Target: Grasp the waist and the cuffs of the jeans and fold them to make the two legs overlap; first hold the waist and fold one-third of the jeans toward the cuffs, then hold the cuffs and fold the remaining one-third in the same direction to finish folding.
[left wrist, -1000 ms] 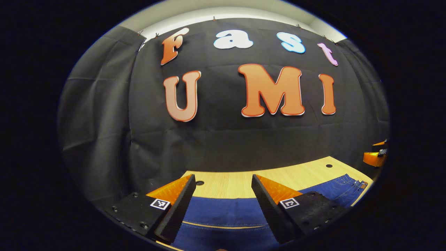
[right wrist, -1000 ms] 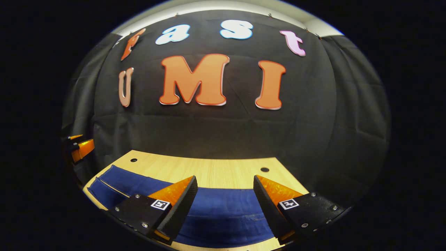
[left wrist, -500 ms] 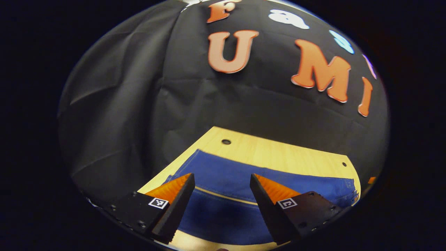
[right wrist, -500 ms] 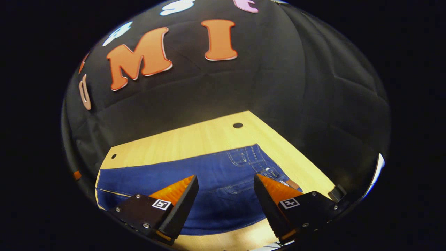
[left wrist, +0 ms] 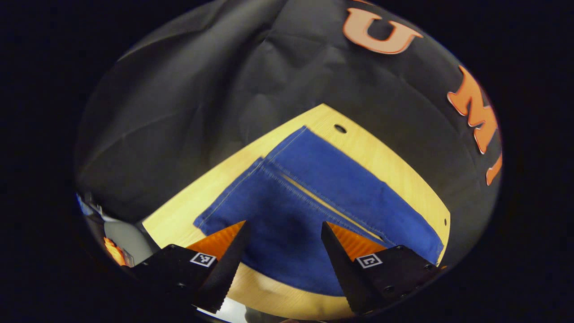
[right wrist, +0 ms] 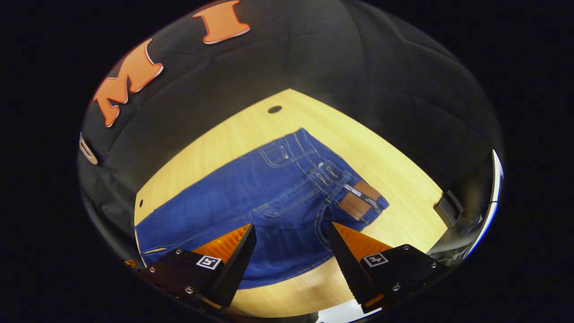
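Blue jeans (left wrist: 314, 197) lie flat on a light wooden table (left wrist: 390, 166). In the left gripper view the two legs run side by side, their cuffs (left wrist: 233, 188) at the near left. My left gripper (left wrist: 283, 235) hangs open above the nearer leg, a little way in from its cuff. The right gripper view has the jeans (right wrist: 251, 197) with the waistband and a brown leather patch (right wrist: 358, 199) at the right end. My right gripper (right wrist: 292, 237) is open above the seat, nothing between its fingers.
The table (right wrist: 251, 134) has small round holes (right wrist: 274, 109) near its far edge (left wrist: 340, 128). Black cloth walls close in behind and at both ends. Past the table's right end a grey fixture (right wrist: 448, 206) shows.
Both grippers have tilted downward and swung outward, the left toward the cuff end, the right toward the waist end. The jeans have not moved. Both stay open.
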